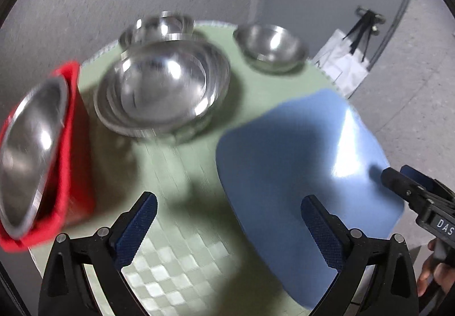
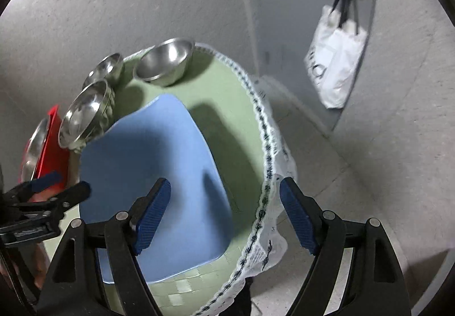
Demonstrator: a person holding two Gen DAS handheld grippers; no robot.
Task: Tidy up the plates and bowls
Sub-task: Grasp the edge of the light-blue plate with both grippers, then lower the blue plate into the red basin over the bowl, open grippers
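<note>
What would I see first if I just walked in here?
Probably the shiny stack of metal bowls in the middle of the round green table. On its left, a bright red bin holds a metal plate on edge, and a blue mat lies on the right. Both tongs, left and right, are open and empty.

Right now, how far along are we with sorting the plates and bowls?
Several bowls already sit nested in a stack, and one plate stands in the red rack. Both hand-held grippers, left and right, are open and empty. Two loose bowls remain.
</note>
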